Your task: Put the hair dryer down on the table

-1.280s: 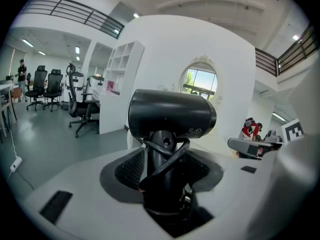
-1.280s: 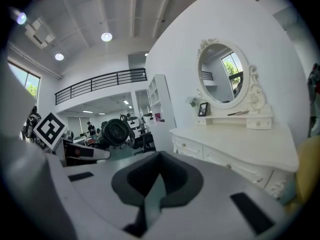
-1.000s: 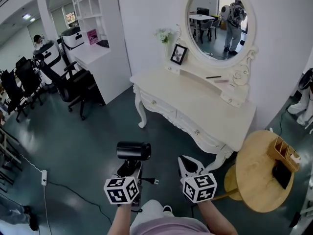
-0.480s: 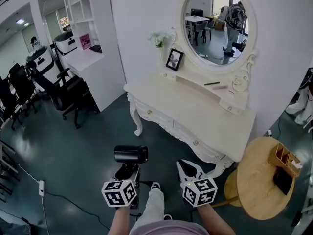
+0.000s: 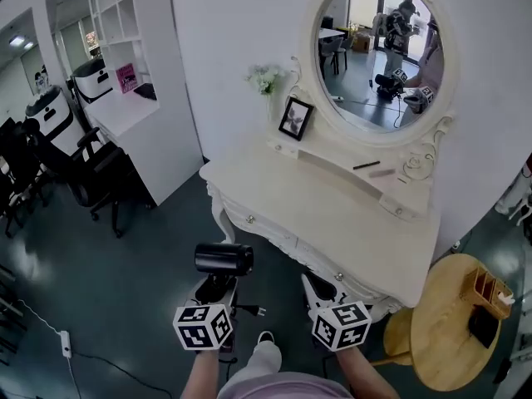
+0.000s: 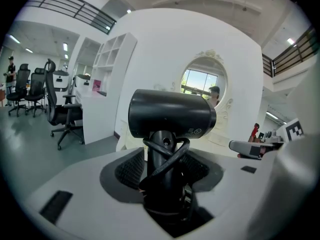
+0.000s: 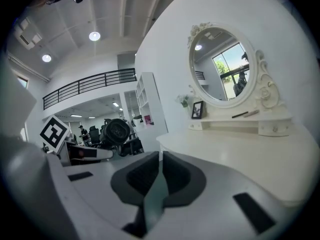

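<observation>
Well, we have the white dressing table [image 5: 332, 210] filling the middle and right of the head view, its top bare and ready for a landing. The hair dryer [image 5: 223, 258] sits at lower centre, off the table's left-front edge and over the dark floor [image 5: 125, 298], barrel level and handle down. Our left gripper [image 5: 218, 289] is clamped on that handle, pads pressing either side, with the cord [image 6: 167, 156] looped round it. Our right gripper [image 5: 318, 288], at lower right, has its jaws together on nothing.

To do this well, we should lift the dryer up and right until it is well over the top, not just past the edge. Then we lower it and tip it onto its side so it cannot topple, and let go only once the table bears its weight. The dangling plug [image 5: 259, 309] could snag the table's front, so it needs to clear first.

We cannot see the handle's lower end, which is buried between the jaws, nor how much cord hangs free. The right gripper covers part of the table's near edge.
</observation>
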`<move>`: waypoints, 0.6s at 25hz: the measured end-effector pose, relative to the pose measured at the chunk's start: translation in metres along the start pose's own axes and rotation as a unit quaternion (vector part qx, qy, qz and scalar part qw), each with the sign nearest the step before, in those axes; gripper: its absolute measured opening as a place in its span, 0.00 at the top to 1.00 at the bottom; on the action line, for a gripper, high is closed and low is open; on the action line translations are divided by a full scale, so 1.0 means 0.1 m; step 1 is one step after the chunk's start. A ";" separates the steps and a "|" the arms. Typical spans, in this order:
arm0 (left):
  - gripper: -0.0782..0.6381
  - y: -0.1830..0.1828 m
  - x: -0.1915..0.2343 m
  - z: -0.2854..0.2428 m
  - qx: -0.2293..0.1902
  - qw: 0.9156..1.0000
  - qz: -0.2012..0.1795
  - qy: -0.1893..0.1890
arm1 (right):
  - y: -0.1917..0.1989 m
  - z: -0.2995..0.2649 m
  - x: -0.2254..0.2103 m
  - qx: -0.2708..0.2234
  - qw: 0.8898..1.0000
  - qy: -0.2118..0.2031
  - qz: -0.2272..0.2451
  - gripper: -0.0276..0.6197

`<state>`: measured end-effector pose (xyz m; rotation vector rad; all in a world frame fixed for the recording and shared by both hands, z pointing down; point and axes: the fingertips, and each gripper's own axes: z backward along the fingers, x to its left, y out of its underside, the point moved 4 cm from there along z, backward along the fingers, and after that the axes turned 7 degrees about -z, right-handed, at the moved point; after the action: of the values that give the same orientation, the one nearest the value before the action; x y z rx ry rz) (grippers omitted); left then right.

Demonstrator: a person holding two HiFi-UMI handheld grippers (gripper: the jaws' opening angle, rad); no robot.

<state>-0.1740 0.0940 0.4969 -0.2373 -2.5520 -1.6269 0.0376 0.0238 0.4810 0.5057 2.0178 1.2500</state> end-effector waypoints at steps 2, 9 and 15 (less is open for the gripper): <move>0.58 -0.12 0.10 -0.18 0.002 1.000 -0.001 0.007 | -0.09 -0.19 -0.03 -0.002 1.000 0.006 0.000 0.93; 0.58 -0.38 0.32 -0.74 0.015 0.999 -0.003 0.041 | -0.30 -0.67 -0.13 -0.007 0.999 0.031 -0.004 0.93; 0.58 -0.54 0.40 -1.08 0.020 0.998 -0.009 0.060 | -0.40 -0.89 -0.24 -0.006 0.999 0.053 -0.005 0.93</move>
<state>-0.2231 -0.0236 0.5011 -0.1114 -2.5013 -1.5444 -0.0101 -0.0642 0.4795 0.4306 2.0971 1.3057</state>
